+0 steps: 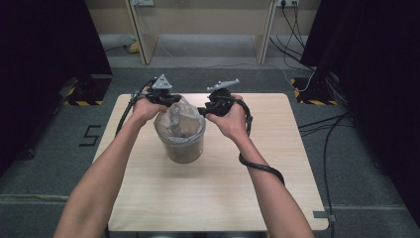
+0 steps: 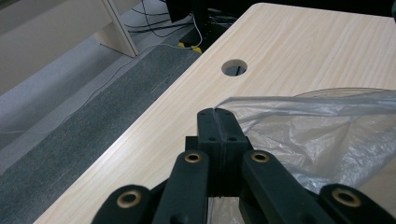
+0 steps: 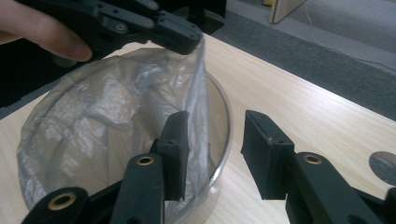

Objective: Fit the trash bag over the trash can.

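Trouble, if it comes, would start with the thin plastic bag (image 1: 179,119) that lines the clear bucket (image 1: 181,146), which stands on the counter (image 1: 218,183) a little toward ten o'clock of its middle. The left hand-held gripper (image 1: 171,99) is clenched on the bag's edge at about eleven o'clock of the bucket's mouth; in the left gripper view the jaws sit pressed together with the film (image 2: 317,135) coming out beside them. The right hand-held gripper (image 3: 212,154) is released: its jaws stand apart at roughly two o'clock of the mouth, one pad inside the bucket against the film (image 3: 116,112), the other outside the rim (image 3: 224,140), pressing on nothing.

My guess is that the work is spreading the liner over the rim. A hard pull from the left could tear so thin a film or drag the light bucket across the counter, since nothing else steadies it. If the right jaws shut now, they might catch the hard rim along with the plastic, or miss the film altogether, and the bag would slump back inside.

As for writing, a dark mark like the figure 5 (image 1: 90,135) lies on the floor at nine o'clock of the counter. The bag and bucket carry no label I can read.
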Motion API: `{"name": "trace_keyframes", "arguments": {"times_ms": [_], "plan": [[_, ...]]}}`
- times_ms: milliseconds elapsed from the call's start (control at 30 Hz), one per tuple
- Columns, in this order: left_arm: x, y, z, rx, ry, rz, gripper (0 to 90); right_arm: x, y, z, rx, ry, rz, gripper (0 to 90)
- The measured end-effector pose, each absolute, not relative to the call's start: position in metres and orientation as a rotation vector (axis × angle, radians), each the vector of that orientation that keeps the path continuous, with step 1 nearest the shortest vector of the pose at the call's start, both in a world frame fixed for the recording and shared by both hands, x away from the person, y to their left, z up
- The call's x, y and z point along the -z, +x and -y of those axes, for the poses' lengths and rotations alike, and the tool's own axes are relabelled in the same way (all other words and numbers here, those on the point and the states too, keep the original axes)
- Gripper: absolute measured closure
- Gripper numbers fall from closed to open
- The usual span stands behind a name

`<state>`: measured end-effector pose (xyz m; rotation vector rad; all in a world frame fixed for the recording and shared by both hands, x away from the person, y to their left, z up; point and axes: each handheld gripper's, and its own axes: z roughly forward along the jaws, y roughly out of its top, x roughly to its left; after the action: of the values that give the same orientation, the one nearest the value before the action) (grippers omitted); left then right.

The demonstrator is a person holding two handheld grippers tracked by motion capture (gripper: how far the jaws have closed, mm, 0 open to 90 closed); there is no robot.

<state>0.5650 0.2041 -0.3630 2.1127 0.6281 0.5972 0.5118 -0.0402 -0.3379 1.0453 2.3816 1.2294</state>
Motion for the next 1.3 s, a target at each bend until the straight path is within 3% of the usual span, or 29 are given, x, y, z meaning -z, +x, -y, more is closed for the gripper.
{"name": "trace_keyframes", "arguments": {"times_ms": [333,533,667,1300], "plan": [[0.364,0.565,-0.199,-0.602,2.127,-0.618,89.9,0.344,0.509,0.025,-1.164,0.994,-2.447,57.5],[0.365,0.565,-0.197,-0.609,2.140,-0.597,89.9,0.347,0.509,0.027,-1.083,0.986,-2.436,80.3],[0.366,0.566,-0.196,-0.613,2.147,-0.588,89.9,0.348,0.510,0.031,-1.067,1.005,-2.414,87.3],[0.369,0.568,-0.185,-0.636,2.180,-0.543,89.2,0.363,0.512,0.041,-1.045,1.077,-2.420,89.0]]}}
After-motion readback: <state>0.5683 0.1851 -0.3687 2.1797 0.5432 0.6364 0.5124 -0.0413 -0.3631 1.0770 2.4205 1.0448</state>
